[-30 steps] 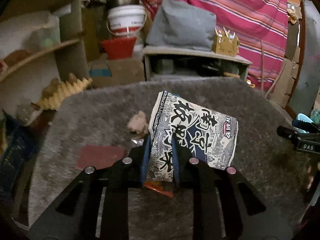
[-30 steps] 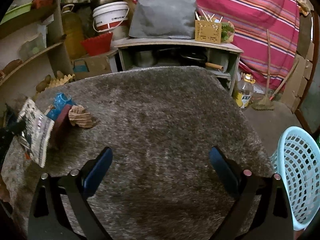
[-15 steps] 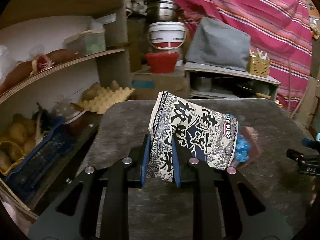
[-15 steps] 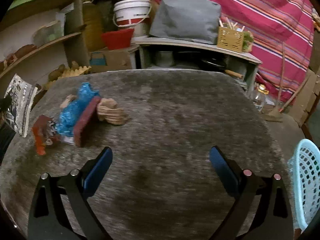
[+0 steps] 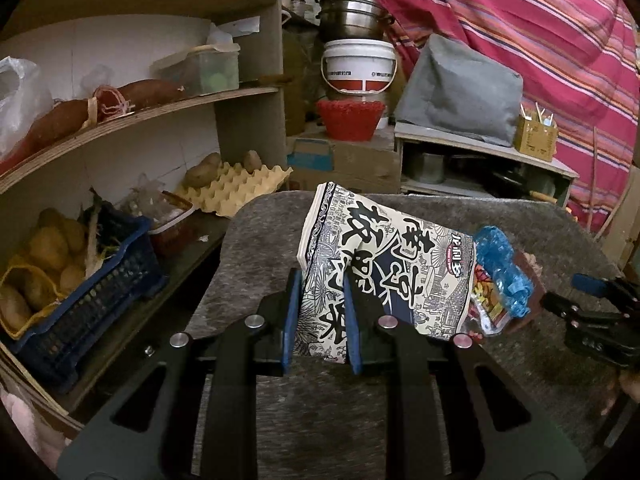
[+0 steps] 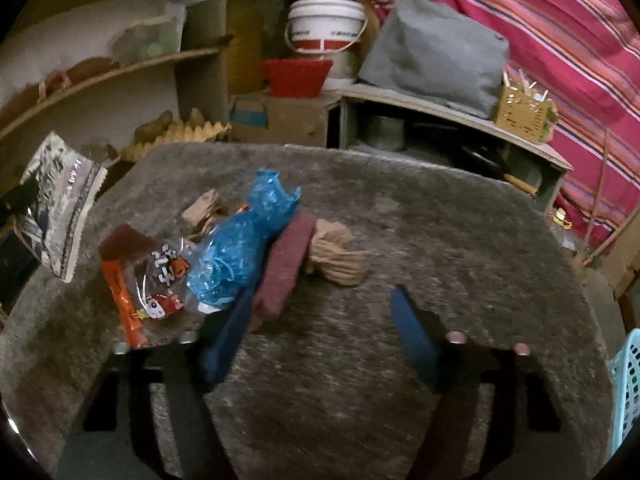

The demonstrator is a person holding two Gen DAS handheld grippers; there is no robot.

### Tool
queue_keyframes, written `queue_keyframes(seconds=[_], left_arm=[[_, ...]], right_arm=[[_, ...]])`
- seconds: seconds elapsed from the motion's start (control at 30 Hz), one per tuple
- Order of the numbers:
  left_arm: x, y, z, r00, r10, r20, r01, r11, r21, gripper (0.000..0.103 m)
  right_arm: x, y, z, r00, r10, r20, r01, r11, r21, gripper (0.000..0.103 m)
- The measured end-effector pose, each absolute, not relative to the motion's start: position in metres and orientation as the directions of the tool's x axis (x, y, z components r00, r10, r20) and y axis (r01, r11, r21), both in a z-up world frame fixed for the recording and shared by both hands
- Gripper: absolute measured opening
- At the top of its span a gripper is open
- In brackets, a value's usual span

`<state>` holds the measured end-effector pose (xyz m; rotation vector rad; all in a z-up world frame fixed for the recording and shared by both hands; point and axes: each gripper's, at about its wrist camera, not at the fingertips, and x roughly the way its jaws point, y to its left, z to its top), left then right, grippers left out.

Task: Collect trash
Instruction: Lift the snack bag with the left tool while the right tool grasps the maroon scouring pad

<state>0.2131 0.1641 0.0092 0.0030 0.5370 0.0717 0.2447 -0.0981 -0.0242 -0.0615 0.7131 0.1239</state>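
My left gripper is shut on a black-and-white printed snack bag and holds it up over the grey furry table. The bag also shows at the left of the right wrist view. My right gripper is open and empty, just in front of a trash pile: a crumpled blue plastic wrapper, a clear wrapper with red and orange print, a dark red sponge pad and crumpled brown paper. The right gripper also shows at the right edge of the left wrist view.
A light blue basket sits low at the right past the table edge. Shelves at the left hold potatoes in a dark blue crate, an egg tray and sweet potatoes. A bucket and a low cabinet stand behind.
My left gripper has carried the bag further left, away from the pile. My right gripper has moved forward and left toward the trash pile, and its jaws look narrower than before.
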Motion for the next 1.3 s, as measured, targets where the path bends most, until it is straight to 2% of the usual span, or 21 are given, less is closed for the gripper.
queue_keyframes(seconds=[0.17,0.23,0.27,0.37,0.43,0.73,1.3], left_arm=[[0.213,0.167,0.008,0.854,0.064,-0.517,-0.072,0.997,0.004,0.019],[0.213,0.165,0.01,0.855,0.056,-0.516,-0.067,0.998,-0.002,0.019],[0.213,0.163,0.01,0.856,0.056,-0.515,-0.065,0.998,0.001,0.019],[0.212,0.158,0.01,0.855,0.056,-0.515,-0.06,0.998,0.01,0.019],[0.212,0.154,0.012,0.856,0.054,-0.513,-0.055,0.998,0.013,0.019],[0.21,0.124,0.023,0.869,0.012,-0.495,-0.021,1.0,-0.013,0.019],[0.211,0.002,0.03,0.864,-0.133,-0.485,0.139,0.99,-0.024,0.019]], right_arm=[[0.257,-0.095,-0.032,0.72,0.147,-0.678,-0.153,0.987,0.051,0.048],[0.259,-0.093,-0.036,0.711,0.17,-0.683,-0.172,0.983,0.066,0.029],[0.259,-0.091,-0.036,0.709,0.182,-0.681,-0.185,0.98,0.069,0.024],[0.252,-0.092,-0.029,0.731,0.192,-0.655,-0.204,0.977,0.058,0.02],[0.246,-0.098,-0.023,0.747,0.183,-0.639,-0.201,0.979,0.045,0.014],[0.213,-0.168,0.011,0.805,0.121,-0.581,-0.118,0.992,0.044,0.014],[0.17,-0.281,0.021,0.819,0.0,-0.574,0.043,0.997,0.061,0.014]])
